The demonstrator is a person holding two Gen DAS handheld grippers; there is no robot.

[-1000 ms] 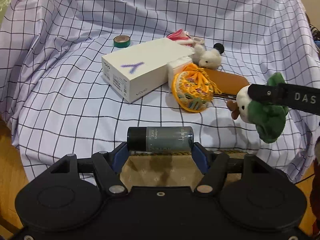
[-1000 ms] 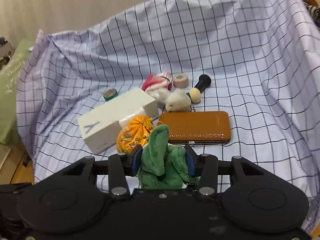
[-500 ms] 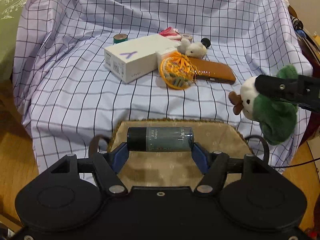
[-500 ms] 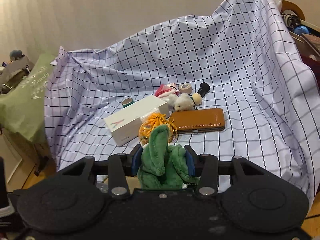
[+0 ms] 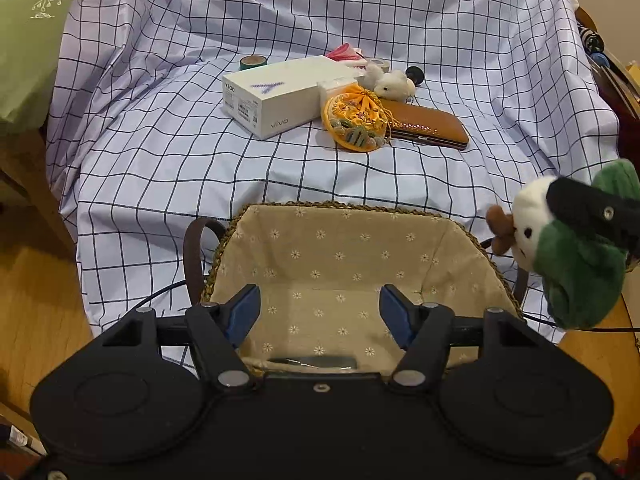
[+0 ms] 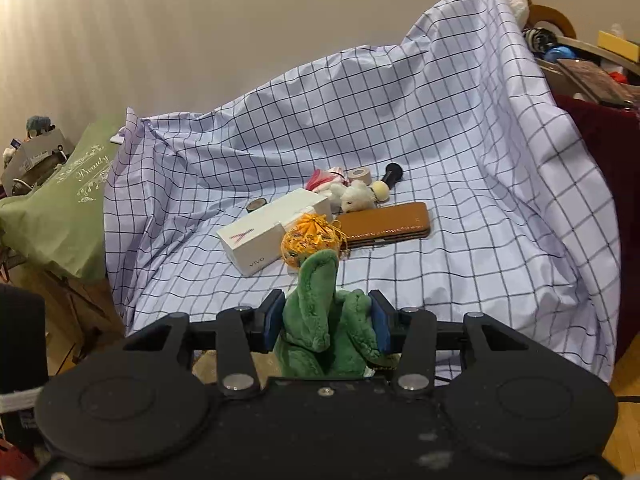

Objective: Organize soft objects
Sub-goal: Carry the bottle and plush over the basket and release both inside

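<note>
My left gripper (image 5: 320, 314) is open and empty above a cloth-lined woven basket (image 5: 460, 236). A dark bottle (image 5: 314, 361) lies in the basket, partly hidden behind the gripper body. My right gripper (image 6: 325, 322) is shut on a green and white plush toy (image 6: 324, 320); in the left wrist view the toy (image 5: 572, 252) hangs to the right of the basket. On the checked cloth lie an orange embroidered pouch (image 5: 356, 122), a small white plush (image 5: 394, 85) and a pink soft item (image 5: 344, 53).
A white phone box (image 5: 280, 94), a brown leather wallet (image 5: 430, 128), a green tape roll (image 5: 252, 63), a beige tape roll (image 6: 359, 175) and a black-handled brush (image 6: 388, 180) lie on the cloth. A green bag (image 6: 68, 204) stands left. Cluttered shelves stand right.
My left gripper has opened and let the bottle drop into the basket. Both grippers have drawn back from the cloth; the basket now shows fully.
</note>
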